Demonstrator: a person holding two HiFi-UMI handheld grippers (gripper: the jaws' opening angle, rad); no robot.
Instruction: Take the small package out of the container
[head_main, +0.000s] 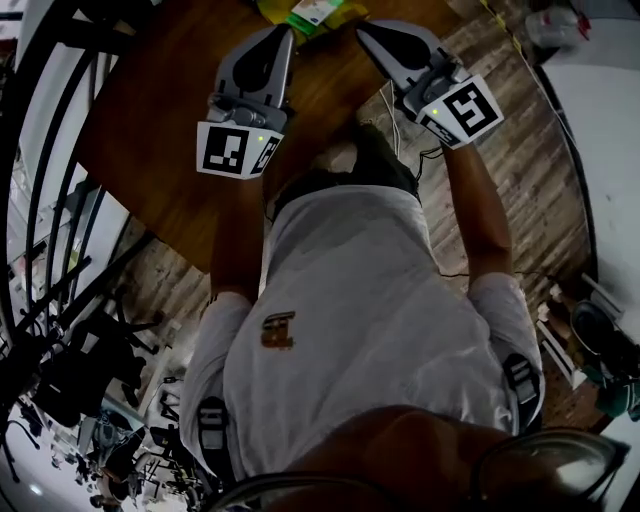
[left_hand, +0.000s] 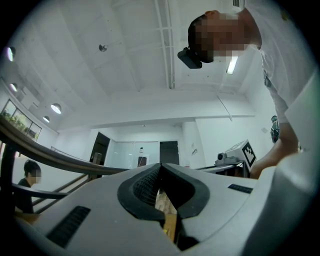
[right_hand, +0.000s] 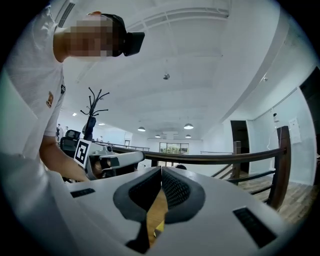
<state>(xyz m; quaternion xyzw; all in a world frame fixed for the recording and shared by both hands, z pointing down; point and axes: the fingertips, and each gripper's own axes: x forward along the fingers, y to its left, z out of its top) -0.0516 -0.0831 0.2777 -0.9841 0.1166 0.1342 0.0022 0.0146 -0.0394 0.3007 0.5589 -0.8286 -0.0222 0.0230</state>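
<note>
Looking steeply down over my own chest, I hold both tools out over a dark brown wooden worktop (head_main: 170, 120), their marker cubes nearest to me and their tips pointing away. My left claw (head_main: 287, 32) is pinched narrow, its ribbed black pads meeting at the tip with nothing between them; its own camera looks up past them at a white ceiling and shows only a sliver of wood through the gap lower down. My right claw (head_main: 362, 30) is closed the same way, tip to tip and empty. The two tips sit near each other but apart. Just beyond them, and roughly between them, a green and yellow container (head_main: 325, 18) lies on the worktop, cut off by the top edge of the head view. The small package (head_main: 313, 10) is probably the pale labelled piece lying in it, though so little of it shows that I cannot be sure. I judge the task to be at its very start: this is the approach, with nothing gripped and the package not yet out. The next move calls for me to spread one claw, reach forward and down into the container, and settle the pads on either side of the package before closing on it.
</note>
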